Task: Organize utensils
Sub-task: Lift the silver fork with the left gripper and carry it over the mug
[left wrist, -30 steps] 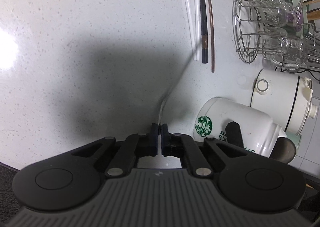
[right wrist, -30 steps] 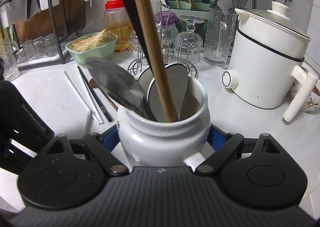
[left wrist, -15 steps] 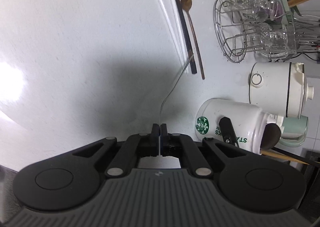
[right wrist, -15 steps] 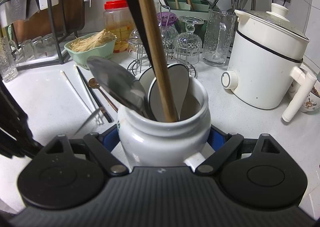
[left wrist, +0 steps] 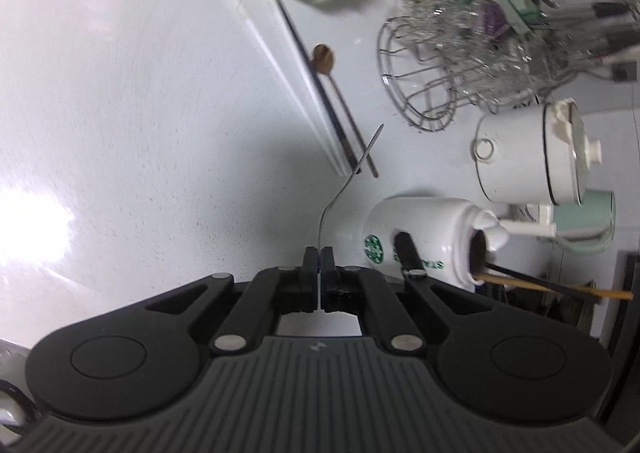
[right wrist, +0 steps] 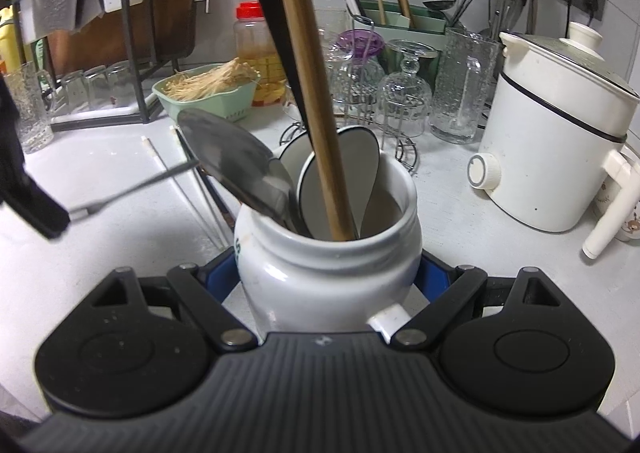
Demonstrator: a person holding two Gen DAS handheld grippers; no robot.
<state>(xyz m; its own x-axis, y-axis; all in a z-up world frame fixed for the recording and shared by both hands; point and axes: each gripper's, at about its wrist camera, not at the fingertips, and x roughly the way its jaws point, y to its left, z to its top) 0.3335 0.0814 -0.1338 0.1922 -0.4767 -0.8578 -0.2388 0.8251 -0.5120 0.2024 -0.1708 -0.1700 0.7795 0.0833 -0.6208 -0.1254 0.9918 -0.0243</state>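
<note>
left gripper lifts a thin metal utensil; right gripper clamps the white jar

left gripper (left wrist: pixel 319 259) has its pads pressed together on the end of a thin metal utensil (left wrist: pixel 349 178), seen edge-on, its slim handle curving up and away above the speckled white countertop (left wrist: pixel 120 113). what kind of utensil it is cannot be told. from the right wrist camera the same utensil (right wrist: pixel 132 188) slants in the air beside the jar, held off the counter.

right gripper (right wrist: pixel 328 273) has its blue pads squeezed against both sides of a white ceramic jar (right wrist: pixel 320 273) with a green logo. the jar holds a large metal spoon (right wrist: pixel 232 161), two white ladle-like spoons (right wrist: pixel 344 169), a wooden stick (right wrist: pixel 312 85) and a black stick (right wrist: pixel 276 33).

farther out on the counter lie white chopsticks (left wrist: pixel 280 69), a dark chopstick (left wrist: pixel 316 85) and a small bronze spoon (left wrist: pixel 340 93), side by side. beyond them stand a wire rack of glassware (right wrist: pixel 384 93), a green basket of pale strands (right wrist: pixel 208 97), a red-lidded jar (right wrist: pixel 256 49) and a white electric pot (right wrist: pixel 552 149).
</note>
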